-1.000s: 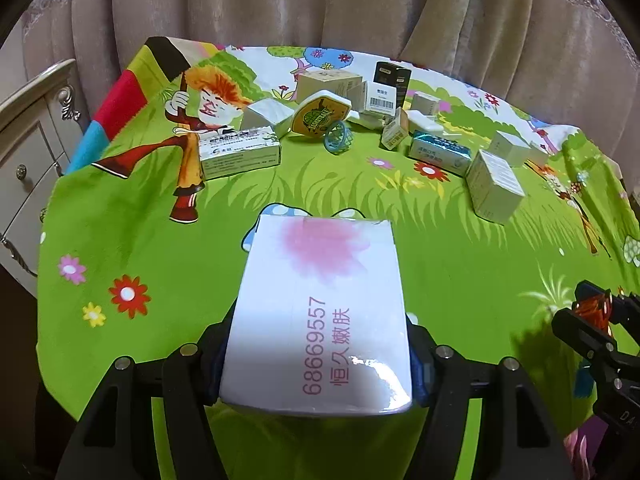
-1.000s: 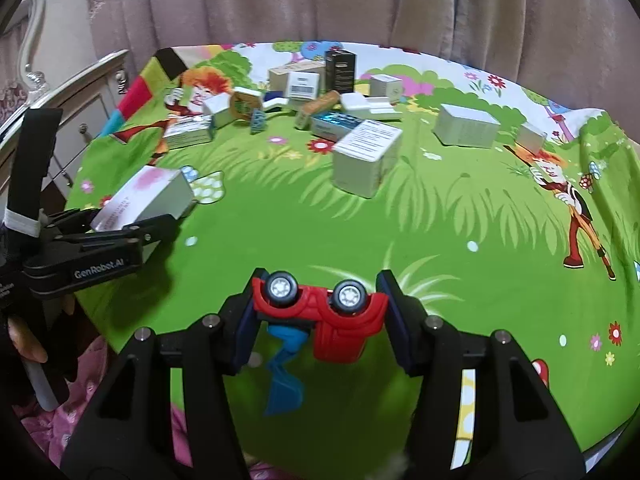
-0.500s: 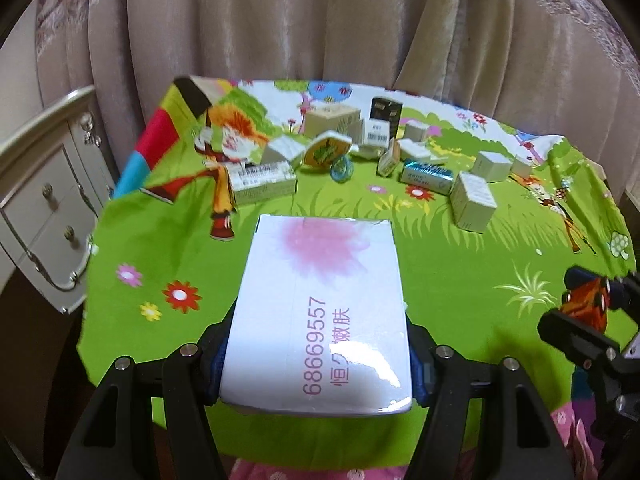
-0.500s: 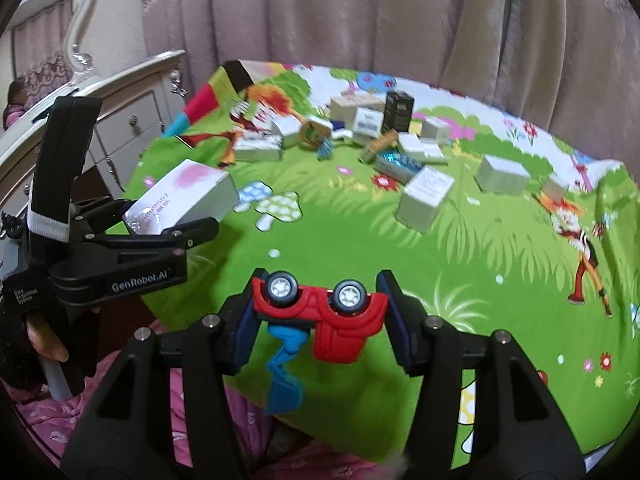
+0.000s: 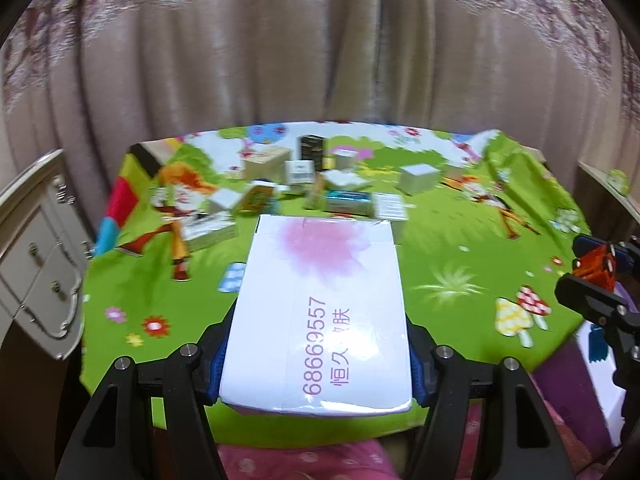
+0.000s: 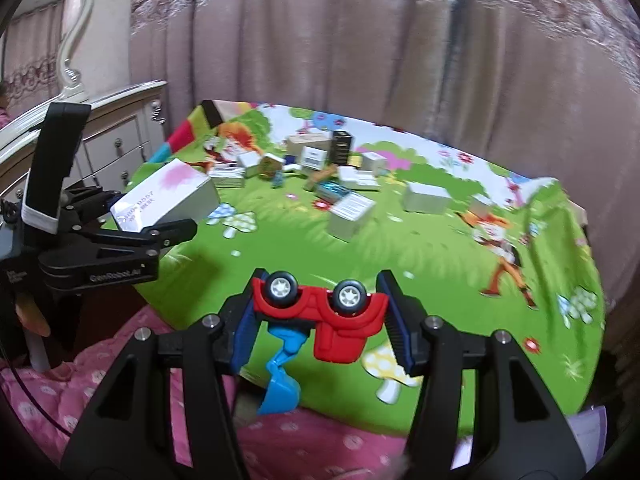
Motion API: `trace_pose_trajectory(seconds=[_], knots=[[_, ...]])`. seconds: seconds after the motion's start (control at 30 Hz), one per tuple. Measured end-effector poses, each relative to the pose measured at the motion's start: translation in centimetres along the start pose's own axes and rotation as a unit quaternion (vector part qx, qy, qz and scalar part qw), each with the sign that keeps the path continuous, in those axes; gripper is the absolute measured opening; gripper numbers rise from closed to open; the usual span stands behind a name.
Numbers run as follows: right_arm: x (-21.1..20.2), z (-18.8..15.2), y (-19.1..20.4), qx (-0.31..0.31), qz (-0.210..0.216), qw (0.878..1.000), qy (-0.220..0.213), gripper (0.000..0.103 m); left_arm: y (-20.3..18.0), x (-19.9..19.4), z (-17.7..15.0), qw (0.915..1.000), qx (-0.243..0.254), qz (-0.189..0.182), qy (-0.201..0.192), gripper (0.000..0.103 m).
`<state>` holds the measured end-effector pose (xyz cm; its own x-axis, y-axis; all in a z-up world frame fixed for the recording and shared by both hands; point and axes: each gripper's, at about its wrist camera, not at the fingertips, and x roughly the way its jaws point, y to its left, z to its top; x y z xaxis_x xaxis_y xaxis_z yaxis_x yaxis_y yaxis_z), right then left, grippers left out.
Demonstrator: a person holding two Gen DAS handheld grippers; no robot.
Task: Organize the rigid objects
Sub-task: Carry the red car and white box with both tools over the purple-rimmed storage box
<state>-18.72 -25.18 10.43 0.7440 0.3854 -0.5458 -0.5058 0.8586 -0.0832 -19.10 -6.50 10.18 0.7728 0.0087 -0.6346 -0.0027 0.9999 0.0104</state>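
My left gripper [image 5: 318, 360] is shut on a white box with a pink blot and pink print [image 5: 320, 312], held in the air in front of the table's near edge; the box also shows in the right wrist view [image 6: 168, 196]. My right gripper [image 6: 320, 320] is shut on a red toy digger with a blue scoop [image 6: 320, 312], held upside down, wheels up, off the near edge. In the left wrist view the right gripper [image 5: 596, 276] and the toy [image 5: 596, 268] sit at the right edge. Several small boxes [image 6: 320, 164] lie clustered at the back of the table.
The table wears a green cartoon cloth [image 6: 440, 264]. A white box [image 6: 350, 216] and a grey-white box [image 6: 426, 198] lie mid-table. A cream dresser [image 6: 112, 136] stands to the left, curtains behind. Pink bedding [image 6: 320, 440] lies below the near edge.
Both grippers have pulled back and up from the table with their loads; the table now looks smaller and farther, and pink bedding shows below.
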Motion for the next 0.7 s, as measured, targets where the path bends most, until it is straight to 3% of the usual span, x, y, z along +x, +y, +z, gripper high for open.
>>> trace_pose_trajectory(seconds=[0.2, 0.47, 0.7], knots=[[-1.1, -2.1, -3.1, 0.04, -0.025, 0.999, 0.013, 0.059, -4.6, 0.3, -0.1, 0.9975, 0.054, -0.044, 0.016, 0.067], [-4.1, -3.9, -6.7, 0.077, -0.065, 0.995, -0.001, 0.059, -8.9, -1.0, 0.4, 0.992, 0.107, -0.068, 0.007, 0.067], [-6.9, -6.0, -9.7, 0.116, -0.099, 0.988, -0.01, 0.059, -14.1, -2.1, 0.5, 0.979, 0.176, -0.103, 0.001, 0.067]])
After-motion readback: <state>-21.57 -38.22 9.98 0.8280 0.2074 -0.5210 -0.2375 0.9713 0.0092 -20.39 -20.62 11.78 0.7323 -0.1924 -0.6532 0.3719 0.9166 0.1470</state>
